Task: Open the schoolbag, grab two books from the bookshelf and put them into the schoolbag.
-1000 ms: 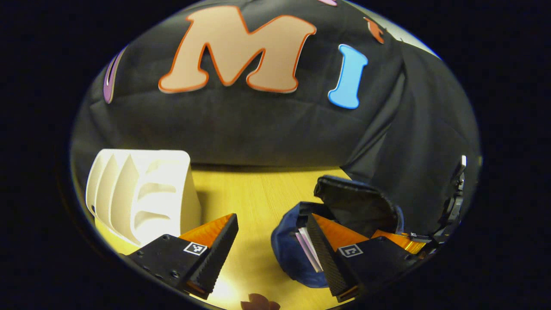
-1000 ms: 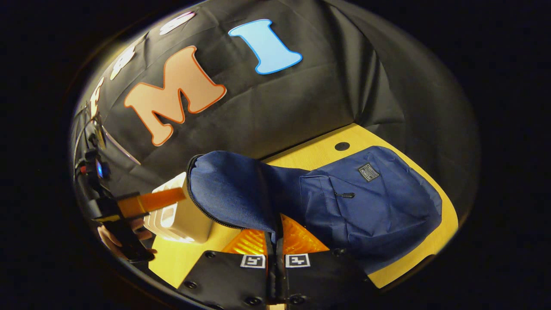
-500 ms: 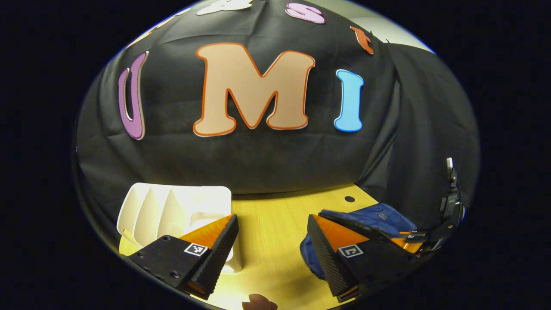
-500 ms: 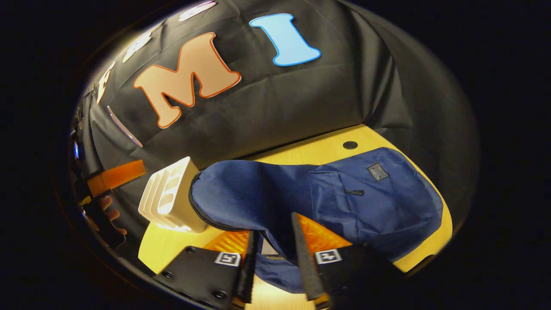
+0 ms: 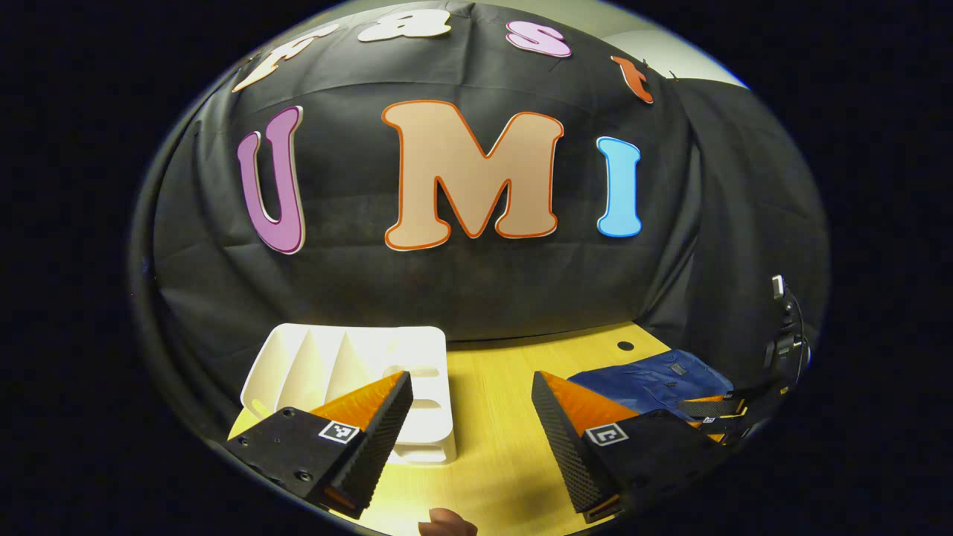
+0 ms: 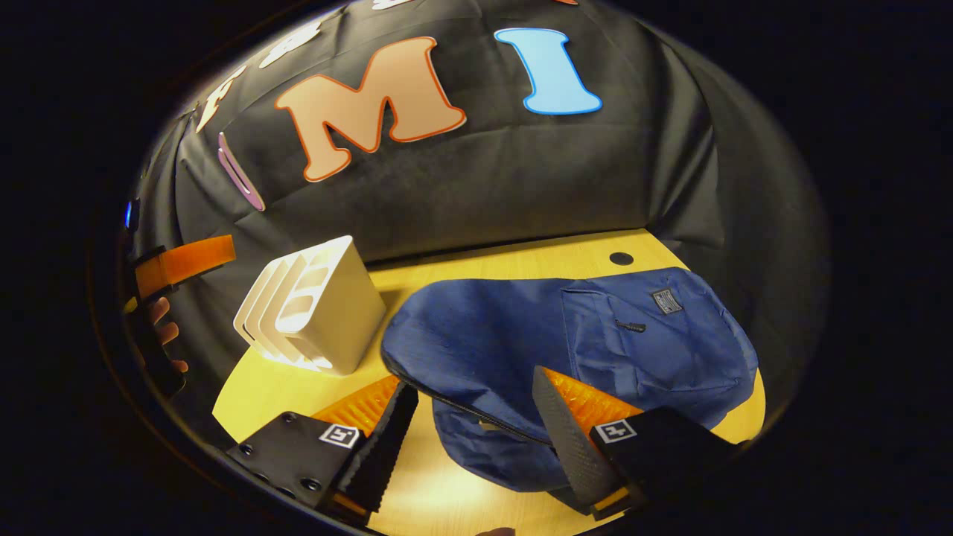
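Books no longer stand in the white slotted plastic bookshelf at centre left; the navy fabric schoolbag lies flat on the yellow tabletop, flap down. Left gripper and right gripper gape wide, empty; task looks nearly complete

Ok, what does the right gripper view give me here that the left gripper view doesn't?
Right gripper view: the schoolbag's front pocket, zip pull and patch, its zipper edge lying between the open right gripper's fingers, and a hand at far left. Left gripper view: the bookshelf's slots from above, no books visible, behind the open left gripper. Both: bookshelf, schoolbag, table and its round hole.
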A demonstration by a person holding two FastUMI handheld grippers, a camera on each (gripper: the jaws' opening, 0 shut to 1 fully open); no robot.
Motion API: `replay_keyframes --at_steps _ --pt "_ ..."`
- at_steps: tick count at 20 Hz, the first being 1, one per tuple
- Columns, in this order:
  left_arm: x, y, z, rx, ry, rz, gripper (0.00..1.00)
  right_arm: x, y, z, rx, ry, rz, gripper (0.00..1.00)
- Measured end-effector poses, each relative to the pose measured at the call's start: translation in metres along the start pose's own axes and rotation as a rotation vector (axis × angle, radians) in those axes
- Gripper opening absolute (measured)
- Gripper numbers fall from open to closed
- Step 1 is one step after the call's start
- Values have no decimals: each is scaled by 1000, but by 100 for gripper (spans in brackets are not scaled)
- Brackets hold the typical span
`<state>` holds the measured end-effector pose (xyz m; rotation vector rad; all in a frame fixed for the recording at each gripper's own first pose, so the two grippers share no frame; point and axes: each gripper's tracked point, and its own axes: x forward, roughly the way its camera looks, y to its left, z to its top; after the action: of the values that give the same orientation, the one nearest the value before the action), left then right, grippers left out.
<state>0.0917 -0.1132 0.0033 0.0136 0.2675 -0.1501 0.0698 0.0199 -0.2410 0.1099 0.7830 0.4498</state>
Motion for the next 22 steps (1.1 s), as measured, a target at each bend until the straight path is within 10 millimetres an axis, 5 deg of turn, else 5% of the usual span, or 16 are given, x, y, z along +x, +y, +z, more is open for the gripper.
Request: replay_keyframes --at_steps 9,22 --pt "-39 30 -1 -3 -35 56 94 -36 41 31 -78 -93 40 99" --pt "-82 37 25 27 -130 97 93 -111 55 138 -92 -410 3 100"
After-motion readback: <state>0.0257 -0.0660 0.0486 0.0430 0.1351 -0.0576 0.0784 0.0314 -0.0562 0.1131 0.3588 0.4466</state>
